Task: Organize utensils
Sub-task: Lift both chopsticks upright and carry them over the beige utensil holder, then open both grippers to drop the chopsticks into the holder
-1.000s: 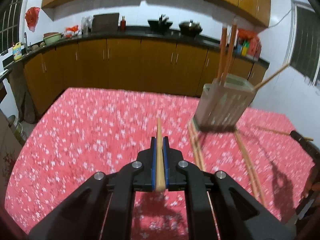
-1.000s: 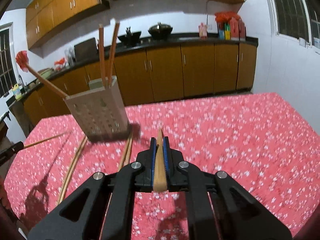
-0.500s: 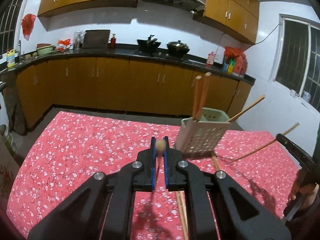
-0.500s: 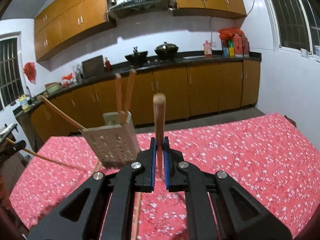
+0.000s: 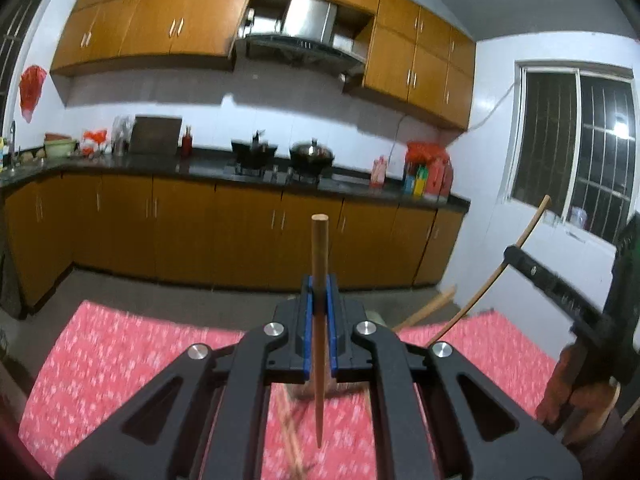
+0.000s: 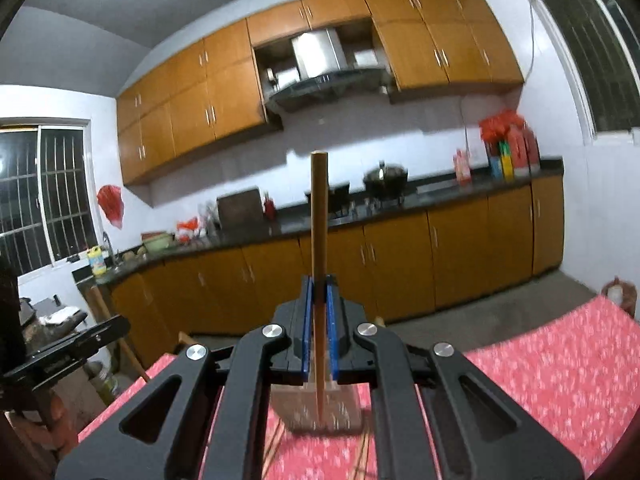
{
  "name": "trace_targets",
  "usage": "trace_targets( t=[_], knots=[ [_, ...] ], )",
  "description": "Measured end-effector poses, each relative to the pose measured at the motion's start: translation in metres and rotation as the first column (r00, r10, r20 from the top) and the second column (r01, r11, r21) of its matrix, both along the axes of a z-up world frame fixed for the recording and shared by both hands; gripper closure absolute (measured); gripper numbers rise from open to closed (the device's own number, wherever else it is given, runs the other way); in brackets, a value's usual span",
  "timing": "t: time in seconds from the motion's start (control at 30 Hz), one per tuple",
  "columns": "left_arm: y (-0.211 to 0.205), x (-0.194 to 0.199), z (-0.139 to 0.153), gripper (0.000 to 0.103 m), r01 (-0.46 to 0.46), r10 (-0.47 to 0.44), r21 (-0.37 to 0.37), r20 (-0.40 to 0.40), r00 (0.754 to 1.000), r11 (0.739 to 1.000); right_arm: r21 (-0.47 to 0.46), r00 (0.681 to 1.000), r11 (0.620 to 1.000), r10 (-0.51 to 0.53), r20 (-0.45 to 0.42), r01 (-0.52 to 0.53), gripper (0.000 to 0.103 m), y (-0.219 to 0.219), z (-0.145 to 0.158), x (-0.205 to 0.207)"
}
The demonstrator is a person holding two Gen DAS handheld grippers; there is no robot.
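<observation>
Left tongs gripping upright chopstick, right tongs gripping another chopstick

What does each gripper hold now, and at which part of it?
The left gripper and the right gripper each clamp one wooden chopstick, gripped around the middle of its length.

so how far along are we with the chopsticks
Partly done. A chopstick already leans out of the holder. In hand: the left gripper and right gripper each clamp one upright chopstick, not yet dropped in. Left: several loose chopsticks lie on the red tablecloth.
</observation>
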State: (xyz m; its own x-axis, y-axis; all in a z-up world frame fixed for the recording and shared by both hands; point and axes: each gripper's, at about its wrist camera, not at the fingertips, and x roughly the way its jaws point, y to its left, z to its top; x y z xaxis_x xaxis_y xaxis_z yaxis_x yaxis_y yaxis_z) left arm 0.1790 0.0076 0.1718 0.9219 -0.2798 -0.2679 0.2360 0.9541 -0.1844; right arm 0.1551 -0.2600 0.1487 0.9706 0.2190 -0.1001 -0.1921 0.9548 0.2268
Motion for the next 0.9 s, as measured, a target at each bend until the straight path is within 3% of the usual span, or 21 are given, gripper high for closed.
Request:
trace_targets(
  t=[0.13, 0.3, 0.43, 0.7, 0.9],
  knots=[
    [-0.007, 0.021, 0.022, 0.096, -0.044, 0.047, -0.059, 0.062, 0.997, 0.997, 0.001, 0.998, 1.0, -0.022, 0.051, 0.022, 0.095, 0.01, 0.006, 0.018],
    [-0.011, 0.043, 0.034, 0.096, -0.102, 0.116, -0.122, 0.106, 0.988, 0.987, -0.007, 0.998, 0.999, -0.047, 0.048, 0.047, 0.095, 0.017, -0.004, 0.042],
    [-0.022, 0.058, 0.025, 0.096, -0.154, 0.167, -0.092, 0.151, 0.974, 0.984, -0.009, 0.999, 0.999, -0.041, 0.009, 0.041, 0.095, 0.023, -0.017, 0.06],
    [-0.03, 0.082, 0.001, 0.096, -0.143, 0.158, -0.108, 0.15, 0.976, 0.984, -0.043, 0.999, 0.999, -0.02, -0.043, 0.018, 0.095, 0.035, -0.037, 0.067],
    [-0.024, 0.088, -0.015, 0.095, -0.138, 0.148, -0.11, 0.083, 0.986, 0.984, -0.034, 0.994, 0.999, 0.029, -0.109, -0.033, 0.094, 0.035, -0.042, 0.071]
  ],
)
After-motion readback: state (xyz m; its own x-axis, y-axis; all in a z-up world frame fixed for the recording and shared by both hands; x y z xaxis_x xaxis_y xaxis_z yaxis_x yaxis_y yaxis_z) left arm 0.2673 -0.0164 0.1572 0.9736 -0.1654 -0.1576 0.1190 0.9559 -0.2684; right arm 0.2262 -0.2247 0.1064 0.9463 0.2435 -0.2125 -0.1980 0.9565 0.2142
